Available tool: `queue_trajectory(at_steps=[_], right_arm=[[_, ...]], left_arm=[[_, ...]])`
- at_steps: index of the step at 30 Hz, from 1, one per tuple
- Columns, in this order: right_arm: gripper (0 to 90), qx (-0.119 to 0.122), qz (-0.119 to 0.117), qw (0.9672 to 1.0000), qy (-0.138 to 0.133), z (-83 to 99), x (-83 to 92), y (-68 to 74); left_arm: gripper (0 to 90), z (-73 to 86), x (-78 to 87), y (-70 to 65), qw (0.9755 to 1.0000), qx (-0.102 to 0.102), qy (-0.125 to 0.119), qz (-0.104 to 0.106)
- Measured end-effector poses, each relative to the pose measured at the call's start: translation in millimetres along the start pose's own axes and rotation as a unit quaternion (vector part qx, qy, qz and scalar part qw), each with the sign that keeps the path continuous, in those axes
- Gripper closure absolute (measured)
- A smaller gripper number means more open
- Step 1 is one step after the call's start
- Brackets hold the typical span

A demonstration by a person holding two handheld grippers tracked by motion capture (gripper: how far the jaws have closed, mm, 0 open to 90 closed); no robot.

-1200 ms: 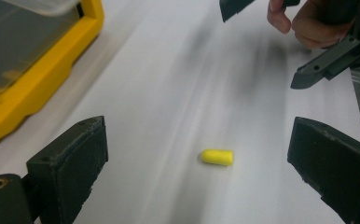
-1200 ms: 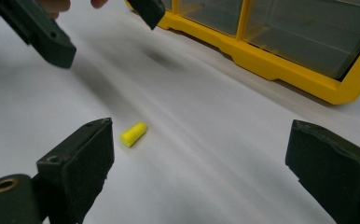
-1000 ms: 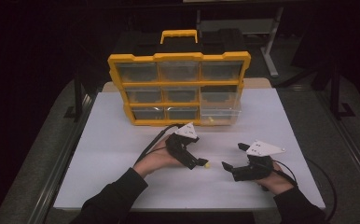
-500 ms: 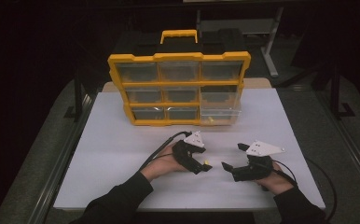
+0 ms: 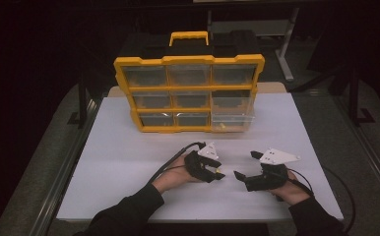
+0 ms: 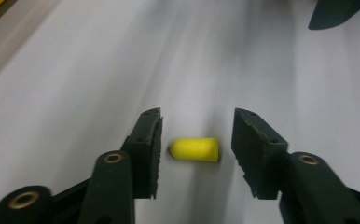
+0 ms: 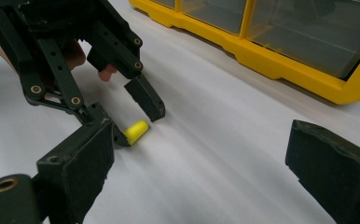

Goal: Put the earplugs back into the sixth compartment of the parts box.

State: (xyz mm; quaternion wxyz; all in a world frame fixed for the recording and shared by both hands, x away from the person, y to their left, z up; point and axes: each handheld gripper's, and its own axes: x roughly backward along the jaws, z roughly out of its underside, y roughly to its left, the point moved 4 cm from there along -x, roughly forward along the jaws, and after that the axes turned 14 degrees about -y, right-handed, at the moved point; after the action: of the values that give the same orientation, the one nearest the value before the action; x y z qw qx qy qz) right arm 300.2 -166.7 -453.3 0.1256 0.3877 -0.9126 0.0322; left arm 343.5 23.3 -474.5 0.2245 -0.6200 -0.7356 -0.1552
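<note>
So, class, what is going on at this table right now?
A person holds a hand-held gripper in each hand over a white table. The left hand-held gripper is lowered around a small yellow foam earplug lying on the table; its jaws have just been closing, but gaps remain on both sides, so it is not gripped yet. The right hand-held gripper waits nearby, jaws wide and empty. A yellow drawer organizer stands behind, its lower right drawer pulled out.
</note>
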Motion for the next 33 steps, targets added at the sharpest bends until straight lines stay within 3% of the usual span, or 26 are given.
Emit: queue_trajectory(at_steps=[8, 18, 25, 33], right_arm=[[7.3, 0.001, -0.001, 1.0, 0.0, 0.0, -0.1, -0.1], [7.3, 0.0, 0.0, 1.0, 0.0, 0.0, 0.0, -0.1], [7.3, 0.0, 0.0, 1.0, 0.0, -0.2, 0.0, -0.3], [7.3, 0.0, -0.002, 1.0, -0.001, -0.2, -0.4, -0.2]], left_arm=[[65.8, 0.9, -1.8, -1.8, 1.0, -0.01, 0.001, 0.0], [70.4, -0.3, 0.9, 0.2, 1.0, -0.002, -0.001, 0.003], [71.0, -6.3, 16.4, 8.4, 0.9998, 0.012, -0.013, -0.008], [71.3, -14.0, 32.0, 13.0, 0.9996, 0.018, -0.02, -0.005]])
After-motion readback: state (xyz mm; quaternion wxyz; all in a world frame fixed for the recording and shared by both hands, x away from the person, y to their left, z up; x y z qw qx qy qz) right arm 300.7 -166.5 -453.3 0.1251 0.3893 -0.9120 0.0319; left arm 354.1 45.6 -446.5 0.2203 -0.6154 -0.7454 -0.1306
